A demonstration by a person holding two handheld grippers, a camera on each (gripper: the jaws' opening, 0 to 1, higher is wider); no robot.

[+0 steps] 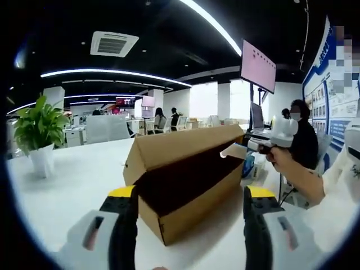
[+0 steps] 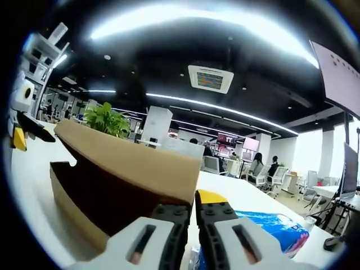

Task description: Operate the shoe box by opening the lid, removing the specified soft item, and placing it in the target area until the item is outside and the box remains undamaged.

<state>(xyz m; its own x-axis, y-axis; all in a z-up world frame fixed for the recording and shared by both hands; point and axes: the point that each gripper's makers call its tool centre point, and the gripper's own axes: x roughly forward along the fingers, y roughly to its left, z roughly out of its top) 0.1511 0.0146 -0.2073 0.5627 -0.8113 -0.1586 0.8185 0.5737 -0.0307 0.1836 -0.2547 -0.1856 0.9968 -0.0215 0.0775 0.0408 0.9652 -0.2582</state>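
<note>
A brown cardboard shoe box [image 1: 191, 197] lies on the white table [image 1: 73, 180], its hinged lid [image 1: 180, 143] raised at an angle. The inside is dark and I cannot make out what it holds. My left gripper [image 1: 190, 194] is open, its yellow-tipped jaws wide apart on either side of the box's near end, touching nothing. My right gripper [image 1: 236, 151] comes in from the right, held by a hand [image 1: 281, 160], and pinches the lid's free edge. In the right gripper view the right gripper [image 2: 192, 207] is shut on the lid [image 2: 129, 163], which tilts up over the box.
A potted plant [image 1: 39, 135] in a white pot stands at the table's left. A blue plastic packet [image 2: 264, 225] lies beside the box on the right. A monitor on a stand [image 1: 257, 64] and a seated person [image 1: 301, 135] are behind. The left gripper [image 2: 19, 132] shows at far left.
</note>
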